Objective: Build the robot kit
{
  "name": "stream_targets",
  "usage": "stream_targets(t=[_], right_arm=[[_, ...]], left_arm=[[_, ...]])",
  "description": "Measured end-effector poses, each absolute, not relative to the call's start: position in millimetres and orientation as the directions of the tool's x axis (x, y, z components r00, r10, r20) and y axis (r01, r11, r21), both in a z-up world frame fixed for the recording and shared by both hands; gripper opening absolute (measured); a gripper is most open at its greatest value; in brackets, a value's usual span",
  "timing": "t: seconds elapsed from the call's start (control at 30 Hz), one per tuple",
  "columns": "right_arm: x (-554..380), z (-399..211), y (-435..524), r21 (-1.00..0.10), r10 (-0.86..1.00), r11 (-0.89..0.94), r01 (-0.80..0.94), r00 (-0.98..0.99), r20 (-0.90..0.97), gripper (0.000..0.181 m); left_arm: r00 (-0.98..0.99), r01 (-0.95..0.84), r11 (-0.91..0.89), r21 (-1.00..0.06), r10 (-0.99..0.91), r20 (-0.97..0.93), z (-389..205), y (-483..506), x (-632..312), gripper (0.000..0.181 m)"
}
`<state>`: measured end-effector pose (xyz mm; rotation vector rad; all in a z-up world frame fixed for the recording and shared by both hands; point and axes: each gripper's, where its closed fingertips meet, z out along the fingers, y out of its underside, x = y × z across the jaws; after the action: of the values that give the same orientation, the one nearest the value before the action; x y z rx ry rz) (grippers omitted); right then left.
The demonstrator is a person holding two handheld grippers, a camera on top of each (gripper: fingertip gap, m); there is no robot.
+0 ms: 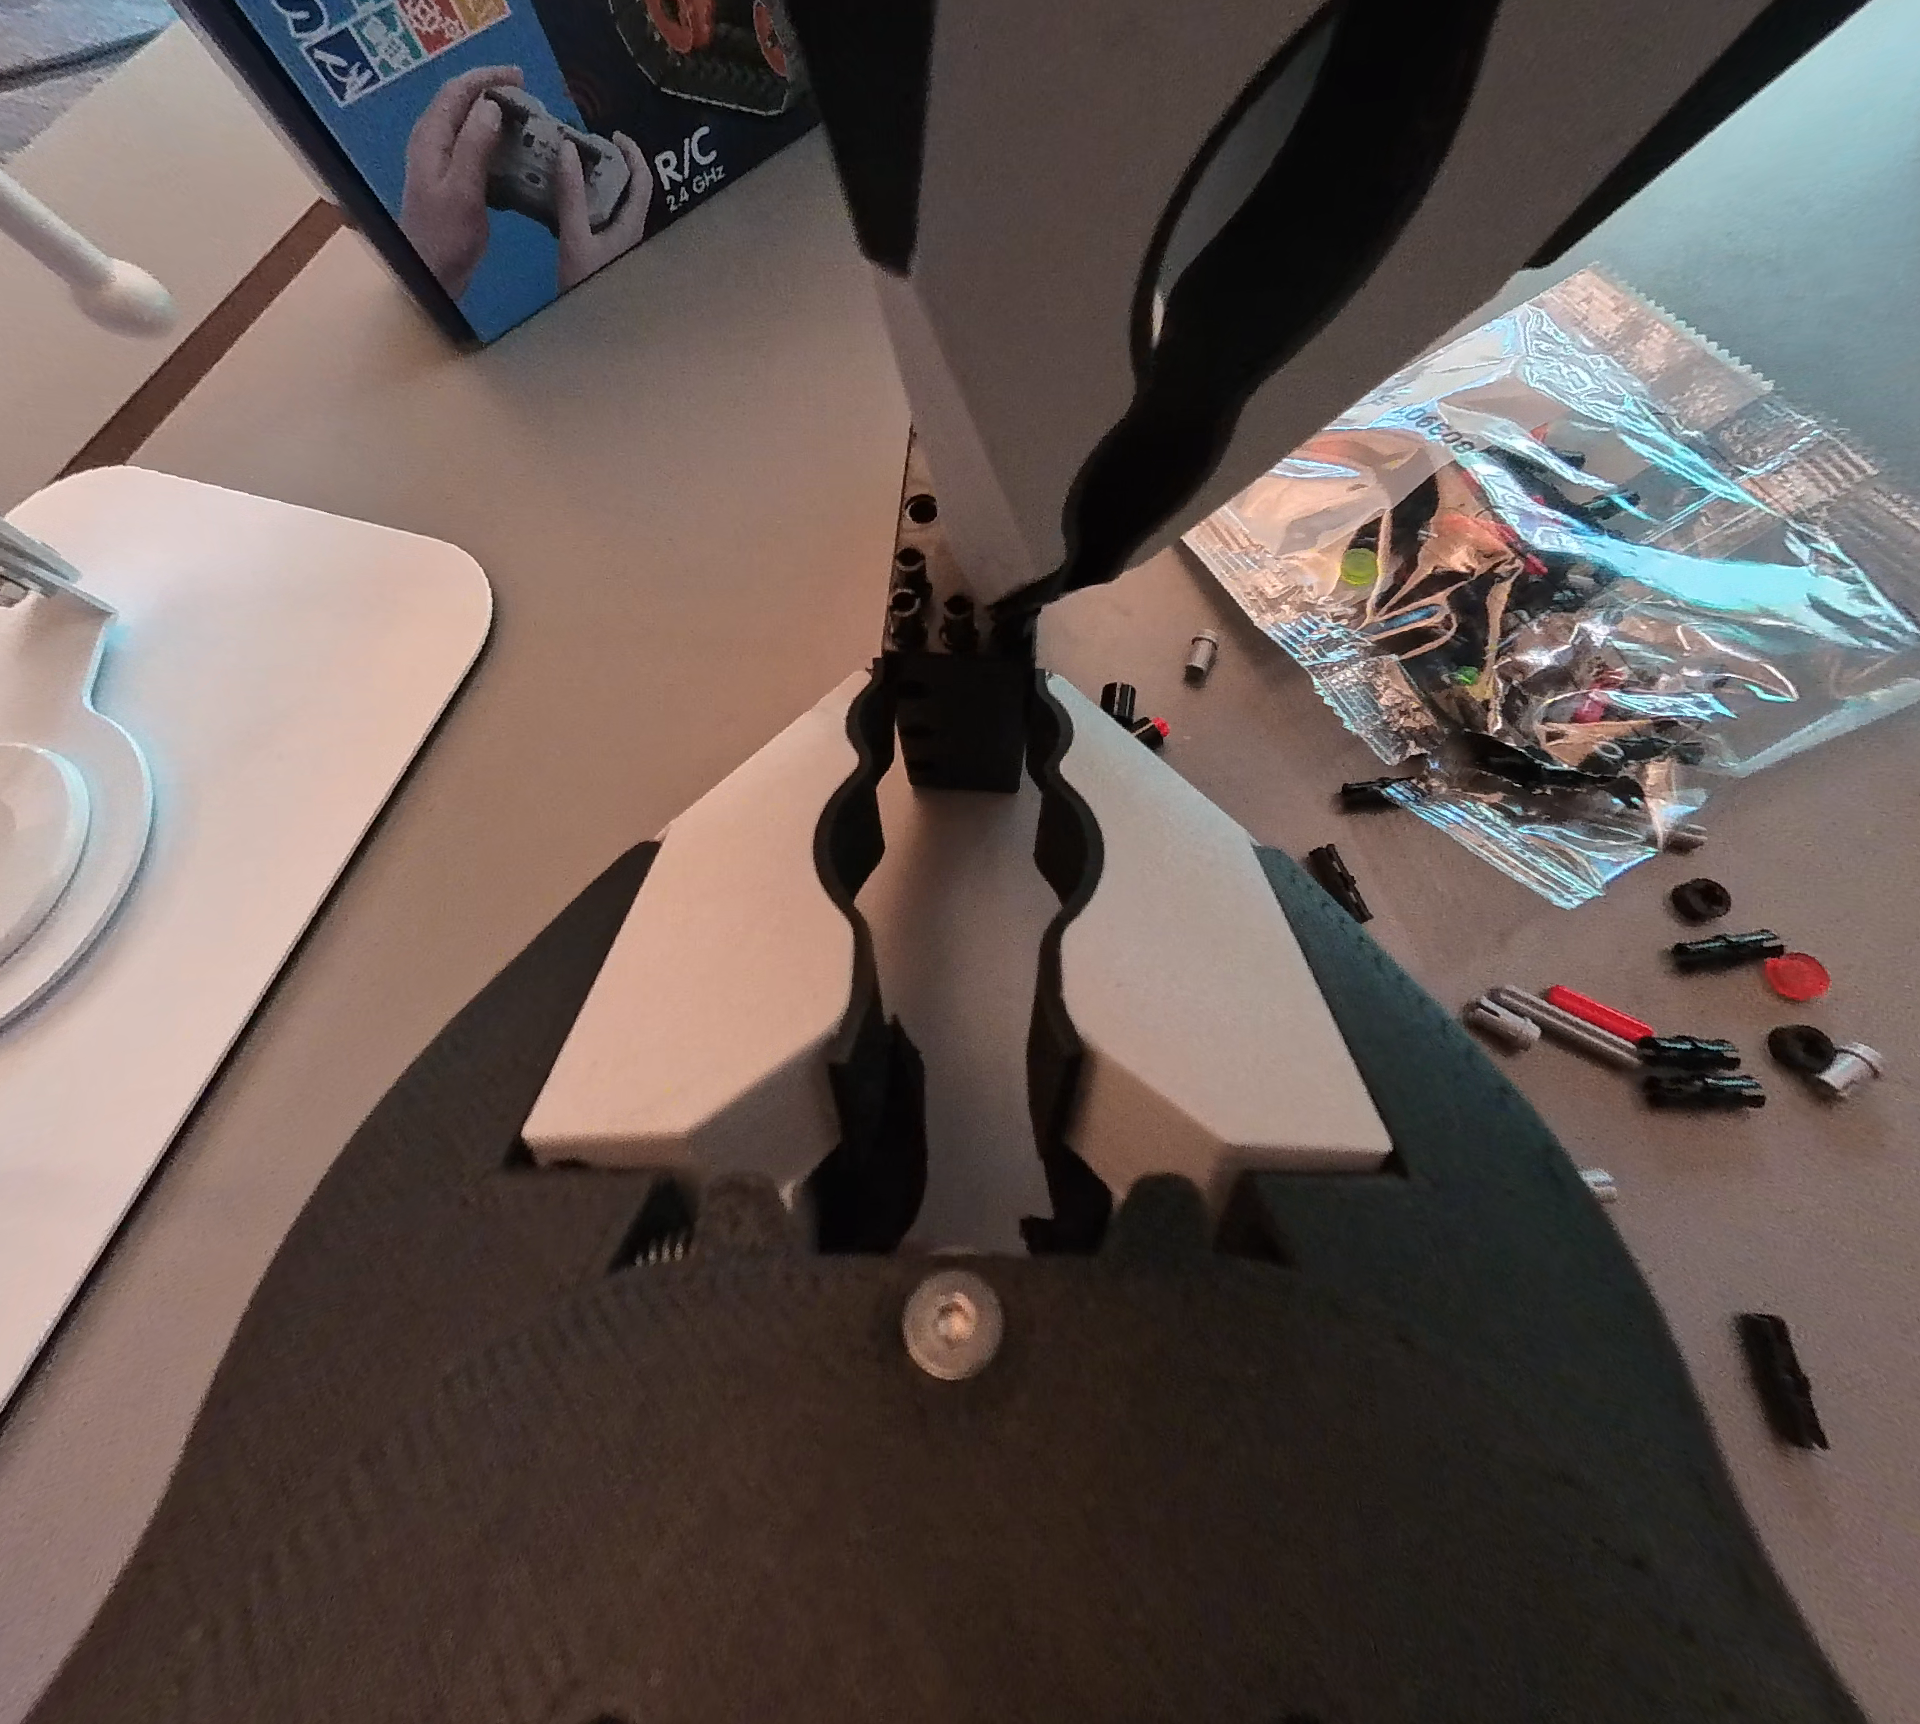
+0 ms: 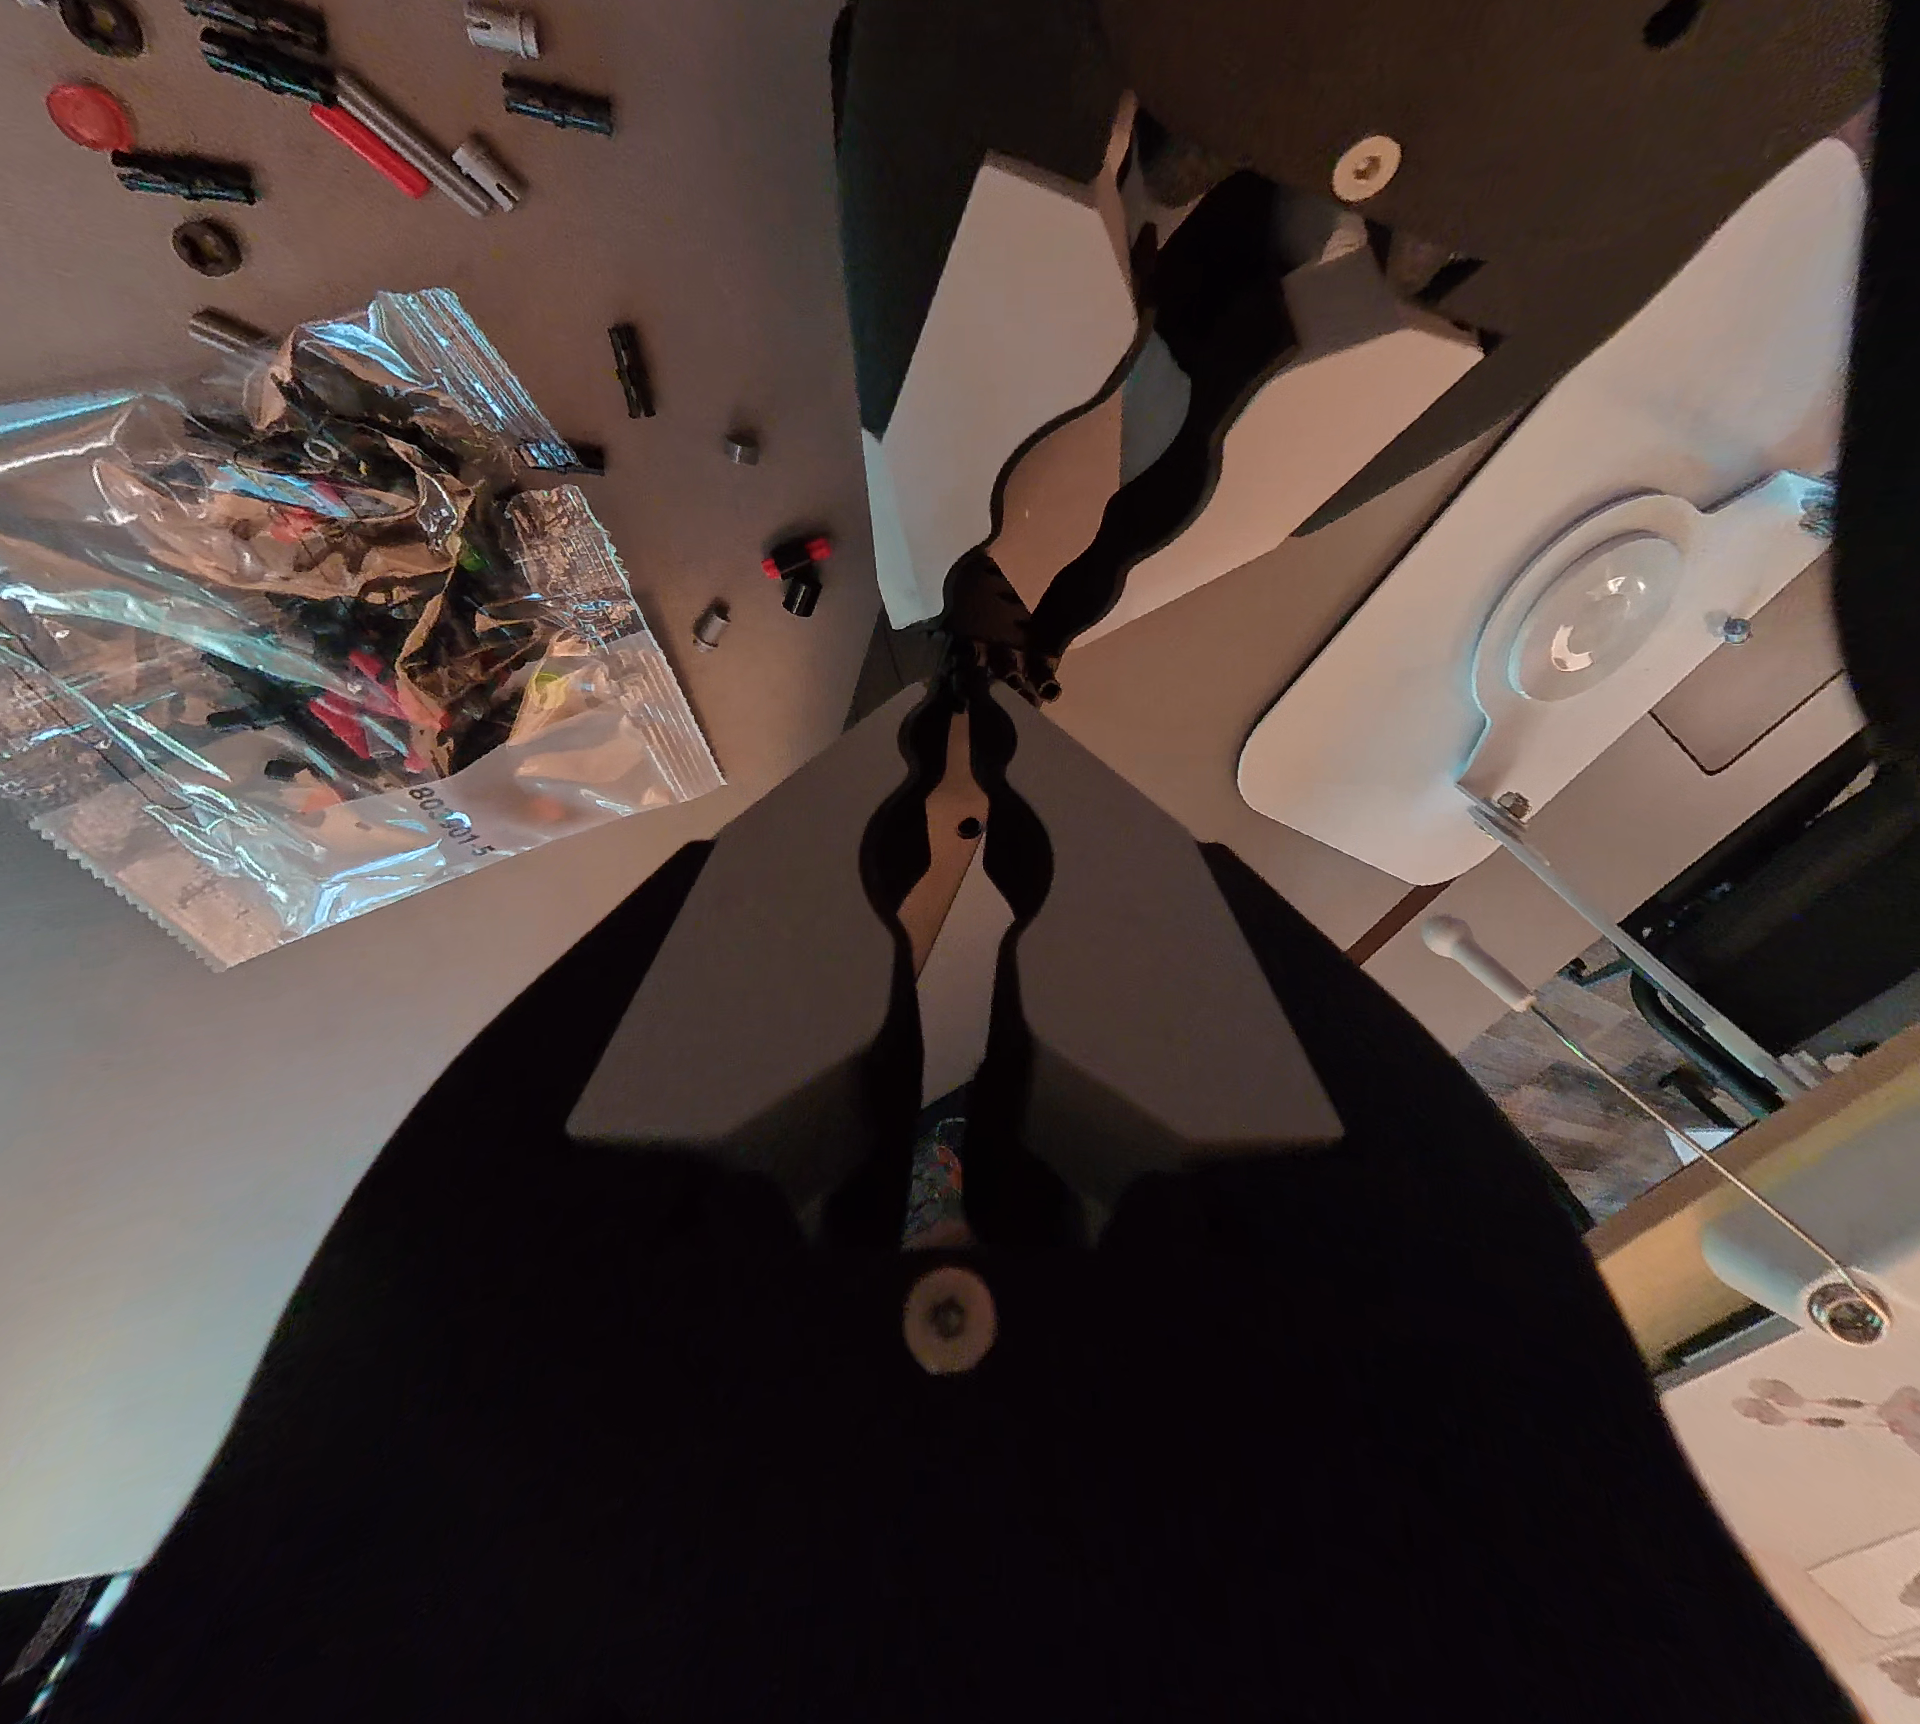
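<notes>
My left gripper [image 1: 961, 687] is shut on a small black studded brick assembly [image 1: 956, 729] and holds it above the table. My right gripper [image 1: 1023, 602] comes in from above, tip to tip with the left one. Its narrow tips are pinched together on the far top edge of the same assembly, by its black pins [image 1: 914, 604]. In the right wrist view my right gripper [image 2: 968, 703] is closed at the assembly [image 2: 1003, 635], and the left gripper [image 2: 987, 583] meets it from above. What exactly sits between the right tips is hidden.
A crumpled clear plastic bag of parts [image 1: 1558, 594] [image 2: 312, 583] lies on the grey table. Loose black, grey and red pins and axles [image 1: 1704, 1051] [image 2: 364, 116] lie near it. A blue toy box [image 1: 468, 43] stands at the back. A white stand base [image 1: 260, 739] [image 2: 1403, 687] is alongside. Only a small space, under 4 cm, lies between the two pairs of fingers.
</notes>
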<state>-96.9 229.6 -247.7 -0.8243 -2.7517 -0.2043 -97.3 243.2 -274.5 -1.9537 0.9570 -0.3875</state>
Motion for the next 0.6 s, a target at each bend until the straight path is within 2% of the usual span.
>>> stream_targets(t=[0.6], right_arm=[[-96.6, -248.6, 231.6, 0.129, 0.455, 0.863, 0.489, -0.861, 0.225, 0.001]], left_arm=[[0.64, -0.456, -0.302, -0.837, -0.765, -0.073, -274.6, 243.8, -96.6, 0.022]])
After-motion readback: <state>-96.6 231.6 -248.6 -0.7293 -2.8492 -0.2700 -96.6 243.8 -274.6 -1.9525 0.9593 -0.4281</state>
